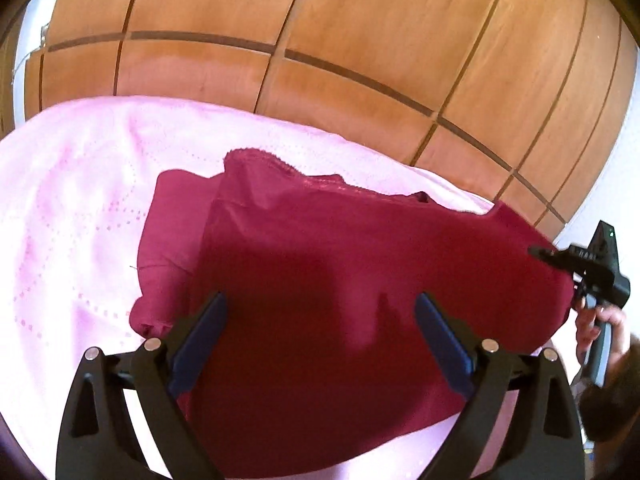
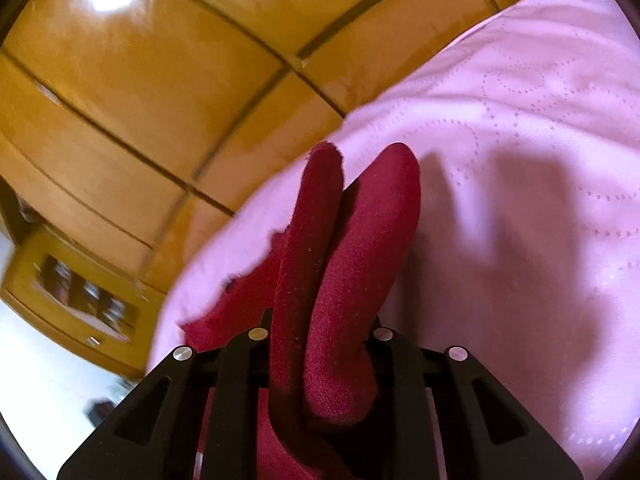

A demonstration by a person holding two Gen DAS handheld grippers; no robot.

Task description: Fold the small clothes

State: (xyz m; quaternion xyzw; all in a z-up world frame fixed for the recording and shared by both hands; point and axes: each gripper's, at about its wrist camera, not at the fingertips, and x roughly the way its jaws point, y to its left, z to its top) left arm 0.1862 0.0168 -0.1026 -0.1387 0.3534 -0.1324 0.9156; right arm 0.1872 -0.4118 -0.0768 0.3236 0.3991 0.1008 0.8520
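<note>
In the left wrist view we see the dark red garment (image 1: pixel 320 264) spread across the middle of the frame on a pale pink quilted bedspread (image 1: pixel 76 208), its lace-trimmed edge toward the upper centre and a folded-over flap on its left side. Our left gripper (image 1: pixel 320 312) stands with its jaws spread wide in the lower part of the frame, the blue pads (image 1: pixel 204 332) well apart above the cloth and nothing pinched between them. At the right edge of that frame the right gripper (image 1: pixel 556 258) meets the garment's right-hand corner, with the person's hand (image 1: pixel 600 328) wrapped around its grip just below. In the right wrist view the same garment (image 2: pixel 344 264) rises as two thick red folds from the bottom centre up to mid-frame, and the right gripper (image 2: pixel 320 364) has its jaws drawn close together with the bunched fabric clamped between them; the fingertips themselves are hidden by the cloth. The pink bedspread (image 2: pixel 520 160) fills the right half of that view. Behind the bed, glossy wooden wardrobe panels (image 1: pixel 320 40) with dark seams take up the top of the left view and the upper left of the right one.
</note>
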